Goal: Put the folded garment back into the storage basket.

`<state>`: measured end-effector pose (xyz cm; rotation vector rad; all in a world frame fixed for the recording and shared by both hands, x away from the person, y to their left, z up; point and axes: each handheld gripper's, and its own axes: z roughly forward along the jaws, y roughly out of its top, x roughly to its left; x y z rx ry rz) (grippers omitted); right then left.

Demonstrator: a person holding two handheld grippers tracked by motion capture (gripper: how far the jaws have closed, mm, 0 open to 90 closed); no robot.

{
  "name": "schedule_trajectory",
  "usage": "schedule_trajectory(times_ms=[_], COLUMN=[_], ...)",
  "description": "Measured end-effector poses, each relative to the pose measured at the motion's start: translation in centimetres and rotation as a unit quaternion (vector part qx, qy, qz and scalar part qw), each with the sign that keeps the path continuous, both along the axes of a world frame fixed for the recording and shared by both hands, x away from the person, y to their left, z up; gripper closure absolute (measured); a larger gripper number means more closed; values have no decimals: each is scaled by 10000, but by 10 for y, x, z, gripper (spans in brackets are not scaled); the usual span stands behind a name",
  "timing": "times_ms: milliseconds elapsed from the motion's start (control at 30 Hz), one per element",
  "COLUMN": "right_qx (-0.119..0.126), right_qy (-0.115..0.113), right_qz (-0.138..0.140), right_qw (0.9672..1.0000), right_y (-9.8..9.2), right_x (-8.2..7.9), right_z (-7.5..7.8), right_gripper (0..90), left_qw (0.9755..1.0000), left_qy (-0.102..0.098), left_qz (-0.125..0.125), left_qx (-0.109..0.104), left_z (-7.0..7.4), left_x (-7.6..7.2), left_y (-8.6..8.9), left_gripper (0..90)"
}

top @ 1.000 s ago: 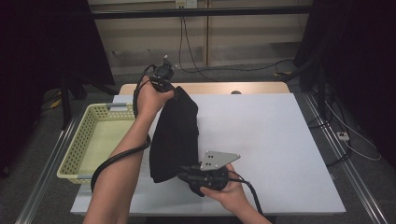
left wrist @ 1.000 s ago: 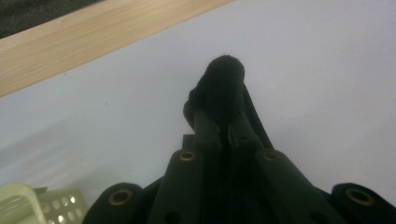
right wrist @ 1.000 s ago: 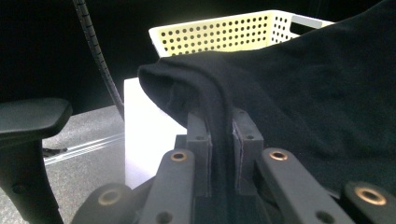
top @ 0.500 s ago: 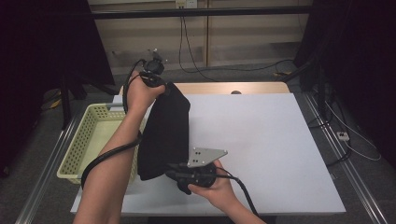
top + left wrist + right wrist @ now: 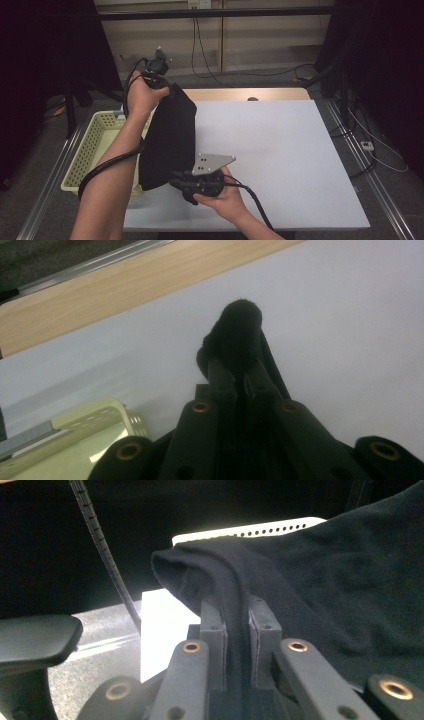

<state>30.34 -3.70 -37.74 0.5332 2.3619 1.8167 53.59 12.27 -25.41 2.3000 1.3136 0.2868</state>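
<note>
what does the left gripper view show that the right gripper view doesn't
Left gripper view: a wood strip along the white table's far edge, and the left tool shut on a bunched end of the black cloth. Right gripper view: a ribbed cable and the right tool shut on a cloth fold. Both: the cloth, the table and the pale basket.

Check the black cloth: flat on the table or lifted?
Lifted. The black cloth hangs stretched between the left gripper above and the right gripper below, beside the basket.
</note>
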Motion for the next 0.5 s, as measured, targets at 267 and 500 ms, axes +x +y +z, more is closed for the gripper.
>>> schedule_trajectory(times_ms=[267,500], right_qx=[35,-14], right_qy=[-42,-35], right_qz=[8,35], right_qw=[10000,10000], right_y=[5,9], right_x=[3,5], right_z=[5,7], right_gripper=[814,814], left_qw=[10000,9999], left_qy=[31,70], left_qz=[46,97], left_qx=[51,41], left_z=[0,2], left_x=[1,1], left_y=[3,5], left_gripper=[857,857])
